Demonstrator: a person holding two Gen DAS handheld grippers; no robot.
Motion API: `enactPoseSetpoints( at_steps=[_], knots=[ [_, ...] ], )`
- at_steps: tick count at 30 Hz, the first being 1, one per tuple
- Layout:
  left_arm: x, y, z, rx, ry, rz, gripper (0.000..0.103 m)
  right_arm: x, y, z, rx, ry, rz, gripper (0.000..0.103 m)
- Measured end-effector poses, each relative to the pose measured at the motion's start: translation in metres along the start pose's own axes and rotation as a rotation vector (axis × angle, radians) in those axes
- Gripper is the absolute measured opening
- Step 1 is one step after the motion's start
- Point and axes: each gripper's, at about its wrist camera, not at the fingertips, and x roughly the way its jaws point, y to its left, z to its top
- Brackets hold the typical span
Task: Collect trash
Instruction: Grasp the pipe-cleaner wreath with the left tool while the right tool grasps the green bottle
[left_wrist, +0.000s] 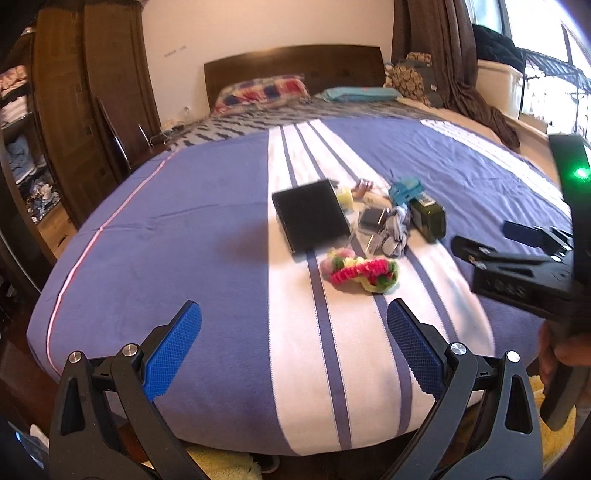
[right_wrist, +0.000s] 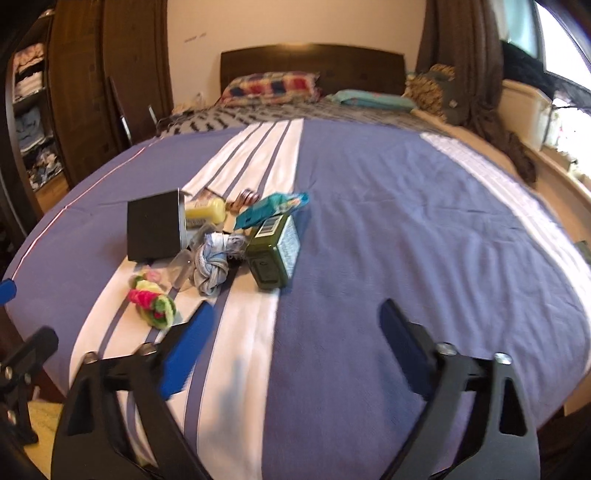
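Bed edge: the blanket (left_wrist: 207, 229) rounds off just beneath both grippers.
Open room: bare purple cloth right of the green bottle (right_wrist: 273, 251).
Trash: clustered on the white stripe beside the black box (left_wrist: 310, 214), left of the bottle.
Left gripper (left_wrist: 293, 347): fingers wide apart, empty, short of the pile.
Right gripper (right_wrist: 295, 332): fingers spread, empty, nearer than the bottle.

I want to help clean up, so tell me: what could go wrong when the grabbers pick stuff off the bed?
Three things, maybe. The green bottle lies on its side on a soft blanket, so it might roll or slip when pinched. The knotted cloth touches the bottle and could get dragged along. The colorful fuzzy toy is probably not trash, yet it lies nearest the open left tool and open right tool.
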Motion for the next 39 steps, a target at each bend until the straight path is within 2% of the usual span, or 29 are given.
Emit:
enactPoseSetpoints(
  at_steps=[3,7,13,17,18,19,21,29,39],
  knots=[
    [0.014,-0.001,0.001,-0.010,0.027,-0.022,0.095,0.020,0.007,0.008,-0.022,0.013,0.005,0.068],
    [0.029,-0.010,0.003,0.005,0.043,-0.060,0.095,0.037,0.010,0.017,-0.043,0.023,-0.031,0.062],
    [0.058,-0.031,0.016,0.036,0.060,-0.103,0.095,0.061,0.002,0.030,-0.033,0.045,-0.041,0.059],
    [0.083,-0.040,0.024,0.024,0.095,-0.136,0.088,0.070,-0.006,0.037,-0.005,0.059,-0.017,0.052],
    [0.091,-0.042,0.026,0.022,0.105,-0.142,0.086,0.072,-0.006,0.037,-0.003,0.058,-0.009,0.047],
    [0.097,-0.043,0.026,0.021,0.116,-0.146,0.083,0.072,-0.007,0.037,-0.002,0.056,0.004,0.036],
    [0.105,-0.044,0.025,0.012,0.137,-0.159,0.069,0.069,-0.008,0.035,-0.002,0.047,0.002,0.027],
    [0.090,-0.035,0.010,0.008,0.128,-0.174,0.066,0.037,-0.013,0.013,0.005,0.032,0.003,0.027],
    [0.032,-0.027,-0.025,0.018,0.090,-0.210,0.066,-0.039,-0.006,-0.026,-0.010,-0.012,0.017,0.027]
  ],
)
